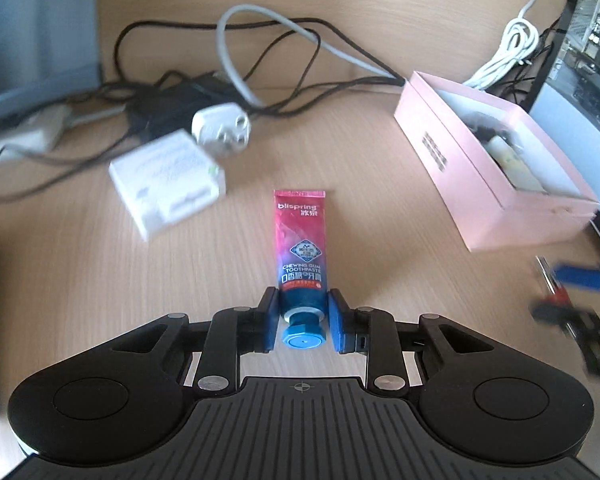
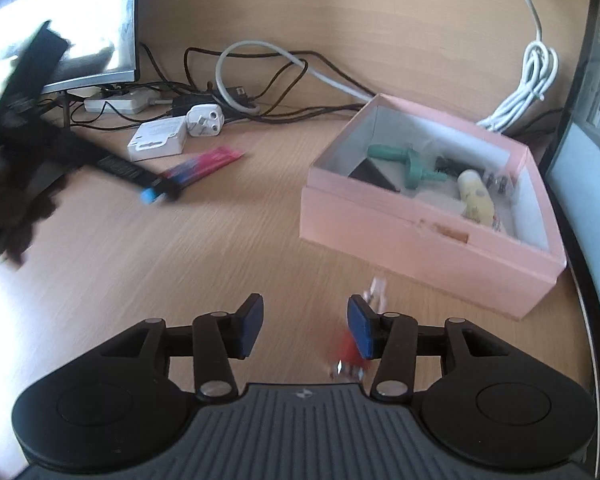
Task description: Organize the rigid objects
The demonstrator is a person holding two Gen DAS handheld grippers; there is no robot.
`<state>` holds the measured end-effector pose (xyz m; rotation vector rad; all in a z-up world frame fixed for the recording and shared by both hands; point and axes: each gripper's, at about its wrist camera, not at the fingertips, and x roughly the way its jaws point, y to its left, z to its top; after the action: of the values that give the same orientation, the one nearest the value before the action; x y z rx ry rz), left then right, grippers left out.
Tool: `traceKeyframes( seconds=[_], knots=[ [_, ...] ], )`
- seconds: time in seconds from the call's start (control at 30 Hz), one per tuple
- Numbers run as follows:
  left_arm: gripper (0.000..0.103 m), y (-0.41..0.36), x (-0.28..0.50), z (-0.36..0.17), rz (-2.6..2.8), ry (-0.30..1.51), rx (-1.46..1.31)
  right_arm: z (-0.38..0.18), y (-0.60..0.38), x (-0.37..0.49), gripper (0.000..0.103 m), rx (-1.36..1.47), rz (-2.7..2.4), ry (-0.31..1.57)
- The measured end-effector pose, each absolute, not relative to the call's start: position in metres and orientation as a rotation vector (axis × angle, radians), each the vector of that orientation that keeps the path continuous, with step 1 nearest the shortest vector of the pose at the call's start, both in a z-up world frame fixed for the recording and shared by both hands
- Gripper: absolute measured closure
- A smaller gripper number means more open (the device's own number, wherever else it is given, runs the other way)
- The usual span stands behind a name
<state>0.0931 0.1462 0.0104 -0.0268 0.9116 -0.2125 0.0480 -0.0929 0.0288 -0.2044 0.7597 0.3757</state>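
A red and blue toothpaste tube (image 1: 300, 236) points away from me in the left wrist view. My left gripper (image 1: 303, 295) is shut on its blue end just above the cap. The right wrist view shows that gripper (image 2: 150, 196) blurred at the left, with the tube (image 2: 210, 163) sticking out of it over the desk. My right gripper (image 2: 305, 302) stands open near the desk's front. A small blurred red and clear object (image 2: 346, 354) lies by its right finger; no pad presses on it. An open pink box (image 2: 400, 232) holds a green tool (image 2: 404, 158), a pale bottle (image 2: 476, 196) and dark items.
A white carton (image 1: 168, 188) and a white plug (image 1: 220, 128) lie behind the tube among tangled black and grey cables (image 1: 236, 60). The pink box (image 1: 440, 152) stands at the right. A monitor (image 2: 60, 40) and a power strip (image 2: 116, 104) are at the back left; a coiled white cable (image 2: 532, 80) is behind the box.
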Motion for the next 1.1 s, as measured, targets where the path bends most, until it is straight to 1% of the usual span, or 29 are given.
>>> traceKeyframes(
  seconds=[0.1,0.27,0.3,0.33,0.37,0.43,0.47,0.53,0.7,0.77,0.8,0.83,0.87,0.9,0.93,1.1],
  knots=[
    [0.074,0.144,0.074,0.012,-0.205,0.919,-0.039,0.023,-0.096,0.061,0.057,-0.215,0.349,0.751],
    [0.074,0.141,0.062,0.01,-0.192,0.923,-0.056,0.014,-0.105,0.077,0.058,-0.18,0.324,0.784],
    [0.074,0.141,0.062,0.01,-0.188,0.924,-0.059,0.013,-0.106,0.078,0.062,-0.174,0.327,0.792],
    [0.074,0.14,0.062,0.01,-0.184,0.925,-0.059,0.012,-0.106,0.078,0.071,-0.168,0.329,0.796],
    [0.074,0.14,0.062,0.011,-0.179,0.927,-0.06,0.012,-0.105,0.078,0.074,-0.164,0.334,0.802],
    [0.074,0.138,0.06,0.011,-0.172,0.927,-0.061,0.012,-0.102,0.077,0.091,-0.161,0.355,0.815],
    [0.074,0.137,0.061,0.01,-0.171,0.927,-0.061,0.013,-0.1,0.075,0.093,-0.159,0.373,0.821],
    [0.073,0.137,0.061,0.011,-0.176,0.932,-0.063,0.015,-0.096,0.069,0.095,-0.164,0.41,0.821],
    [0.073,0.136,0.067,0.017,-0.185,0.894,-0.086,0.023,-0.087,0.044,0.095,-0.193,0.491,0.806],
    [0.073,0.135,0.074,0.018,-0.185,0.887,-0.079,0.027,-0.087,0.031,0.093,-0.218,0.503,0.781],
    [0.072,0.132,0.079,0.018,-0.183,0.89,-0.068,0.029,-0.088,0.024,0.086,-0.243,0.496,0.758],
    [0.071,0.13,0.084,0.017,-0.181,0.894,-0.052,0.031,-0.09,0.018,0.073,-0.261,0.489,0.74],
    [0.069,0.127,0.088,0.015,-0.179,0.9,-0.037,0.032,-0.093,0.011,0.066,-0.276,0.477,0.72],
    [0.067,0.125,0.091,0.013,-0.177,0.907,-0.025,0.034,-0.098,0.005,0.055,-0.284,0.458,0.697],
    [0.067,0.123,0.095,0.011,-0.176,0.914,-0.015,0.034,-0.104,0.0,0.051,-0.287,0.441,0.684],
    [0.066,0.113,0.098,0.005,-0.179,0.902,0.036,0.032,-0.147,0.001,0.051,-0.223,0.233,0.681]
  ],
)
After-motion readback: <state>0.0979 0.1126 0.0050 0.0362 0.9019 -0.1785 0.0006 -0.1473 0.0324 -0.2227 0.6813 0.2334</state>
